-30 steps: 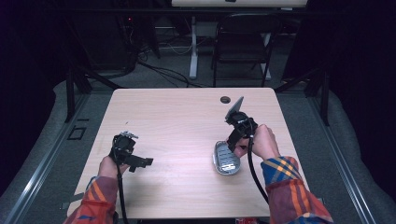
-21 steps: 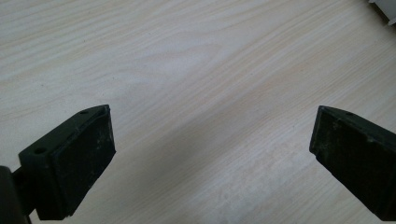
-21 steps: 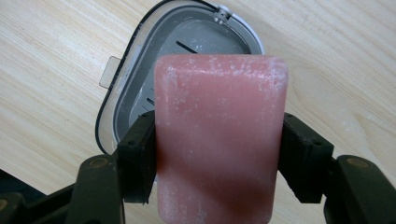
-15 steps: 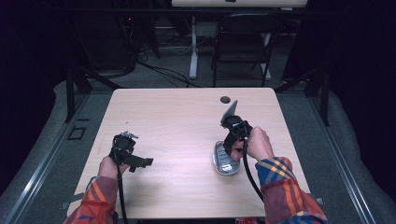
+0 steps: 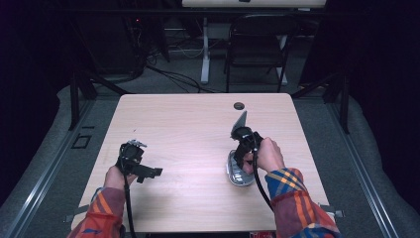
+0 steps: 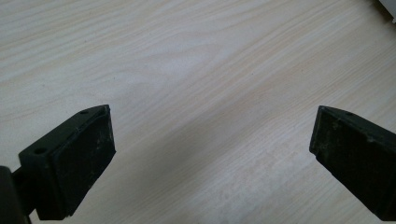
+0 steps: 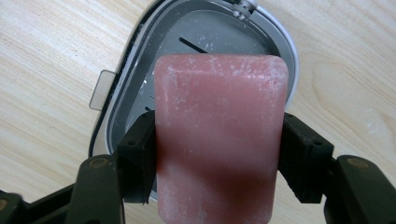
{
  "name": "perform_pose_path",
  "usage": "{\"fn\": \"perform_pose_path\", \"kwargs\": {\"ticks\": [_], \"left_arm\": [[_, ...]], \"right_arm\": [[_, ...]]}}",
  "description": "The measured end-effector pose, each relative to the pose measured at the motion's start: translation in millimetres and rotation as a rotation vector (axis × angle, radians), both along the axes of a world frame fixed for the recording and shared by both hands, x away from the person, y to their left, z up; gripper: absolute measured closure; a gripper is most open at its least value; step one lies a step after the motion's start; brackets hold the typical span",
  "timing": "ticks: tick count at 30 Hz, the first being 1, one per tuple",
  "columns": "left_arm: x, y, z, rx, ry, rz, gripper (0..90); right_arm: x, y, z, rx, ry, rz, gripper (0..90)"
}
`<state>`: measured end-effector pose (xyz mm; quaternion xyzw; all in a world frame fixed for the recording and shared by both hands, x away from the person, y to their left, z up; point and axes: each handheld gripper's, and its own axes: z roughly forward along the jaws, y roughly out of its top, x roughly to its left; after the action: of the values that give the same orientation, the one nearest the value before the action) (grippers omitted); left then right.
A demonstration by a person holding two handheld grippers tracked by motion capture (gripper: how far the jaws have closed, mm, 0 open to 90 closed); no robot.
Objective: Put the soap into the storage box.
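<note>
A pink, powdery soap bar (image 7: pixel 219 135) is clamped between the pads of my right gripper (image 7: pixel 219 154), which is shut on it. Directly under the bar lies an open grey soap case (image 7: pixel 140 84) with a small tab on one side. In the high view the right gripper (image 5: pixel 241 157) points down at the soap case (image 5: pixel 235 174) on the right half of the wooden table (image 5: pixel 188 129). My left gripper (image 5: pixel 151 173) sits low at the front left. Its jaws stand wide open over bare wood (image 6: pixel 187 56), and the left gripper (image 6: pixel 210 154) has nothing between them.
A small dark round grommet (image 5: pixel 239 105) sits near the table's far edge. A black chair (image 5: pixel 257 44) and a desk leg with cables stand beyond the table. Bare wood lies between the two grippers.
My right gripper has sunk and drawn a little toward the person with the soap bar, and now hangs close over the open case. The left gripper has stayed put.
</note>
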<state>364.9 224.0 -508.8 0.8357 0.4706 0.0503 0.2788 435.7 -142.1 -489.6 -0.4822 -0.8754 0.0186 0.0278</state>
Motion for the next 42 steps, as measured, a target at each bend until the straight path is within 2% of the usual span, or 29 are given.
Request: {"fn": "perform_pose_path", "kwargs": {"ticks": [1, 2, 3, 5, 6, 8, 9, 13, 16, 18, 19, 20, 21, 23, 25, 28, 29, 32, 34, 37, 38, 39, 42], "left_arm": [[0.0, 0.0, 0.0, 0.000, 0.000, 0.000, 0.0], [-0.2, -0.1, 0.1, 0.000, 0.001, 0.002, 0.0], [-0.3, -0.3, 0.2, -0.001, 0.001, 0.003, 0.0], [-0.3, -0.7, 0.3, -0.001, 0.002, 0.003, 0.0], [-0.2, -1.2, 0.3, -0.001, 0.000, 0.001, 0.0], [-0.7, -1.2, 0.7, 0.000, -0.002, 0.000, 0.0], [-0.6, -0.8, 0.7, -0.001, -0.003, -0.001, 0.0], [-0.5, -0.5, 0.8, -0.001, -0.001, -0.002, 0.0], [-0.5, -1.4, 0.6, -0.001, 0.000, -0.003, 0.0], [-0.5, -0.9, 0.7, 0.000, -0.001, -0.004, 0.0], [-0.5, -0.9, 0.7, 0.000, -0.001, -0.004, 0.0], [-0.4, -0.8, 0.7, 0.000, -0.001, -0.004, 0.0], [-0.5, -1.0, 0.5, -0.002, 0.001, 0.000, 0.0], [-0.7, -1.6, 0.6, 0.001, -0.002, -0.003, 0.0], [-0.8, -1.9, 0.7, 0.002, -0.002, -0.002, 0.0], [-0.9, -1.9, 0.7, 0.002, -0.002, -0.002, 0.0], [-0.9, -2.0, 0.8, 0.002, -0.003, -0.003, 0.0], [-1.0, -2.2, 0.8, 0.003, -0.003, -0.005, 0.0], [-0.9, -2.5, 0.7, 0.002, -0.004, -0.006, 0.0], [-0.7, -2.7, 0.6, 0.003, -0.005, -0.008, 0.0], [-0.7, -2.7, 0.6, 0.003, -0.005, -0.008, 0.0], [-0.8, -2.6, 0.6, 0.003, -0.004, -0.007, 0.0], [-0.8, -2.5, 0.7, 0.002, -0.005, -0.006, 0.0]], "right_arm": [[0.0, 0.0, 0.0, 0.000, 0.000, 0.000, 36.8], [-2.2, 0.6, -3.8, 0.032, -0.030, -0.037, 36.8], [-0.5, 1.0, -3.7, 0.008, -0.014, -0.025, 36.8], [-0.8, 1.3, -4.5, 0.012, -0.017, -0.034, 36.8], [0.4, 2.4, -6.4, -0.002, -0.004, -0.041, 36.8], [0.8, 2.5, -9.4, 0.007, -0.020, -0.070, 36.8], [2.2, 2.4, -8.8, -0.009, -0.006, -0.067, 36.7], [1.4, 2.1, -11.2, 0.006, -0.016, -0.096, 36.6], [1.7, 1.0, -10.6, -0.002, -0.009, -0.080, 36.4], [-1.5, 1.0, -13.1, 0.035, -0.046, -0.121, 36.4], [1.9, -0.8, -7.0, -0.018, -0.004, -0.063, 36.5], [1.9, -0.8, -7.0, -0.018, -0.004, -0.063, 36.5], [-1.2, -1.9, -6.6, 0.013, -0.028, -0.093, 36.7], [-3.5, -4.0, -6.8, 0.036, -0.043, -0.115, 36.9], [-5.2, -6.8, -4.2, 0.050, -0.042, -0.118, 37.1], [-5.5, -9.2, -1.1, 0.041, -0.030, -0.101, 37.2], [-8.5, -10.9, -1.8, 0.074, -0.045, -0.131, 37.3], [-9.0, -14.1, 1.8, 0.083, -0.029, -0.119, 37.5], [-12.2, -14.5, 1.3, 0.127, -0.048, -0.151, 36.2], [-13.9, -17.3, 2.5, 0.136, -0.033, -0.139, 35.7], [-13.5, -19.1, 3.8, 0.125, -0.019, -0.121, 35.7], [-15.4, -19.6, 2.4, 0.141, -0.038, -0.139, 35.7], [-16.8, -23.9, 5.3, 0.149, -0.058, -0.128, 35.8]]}}
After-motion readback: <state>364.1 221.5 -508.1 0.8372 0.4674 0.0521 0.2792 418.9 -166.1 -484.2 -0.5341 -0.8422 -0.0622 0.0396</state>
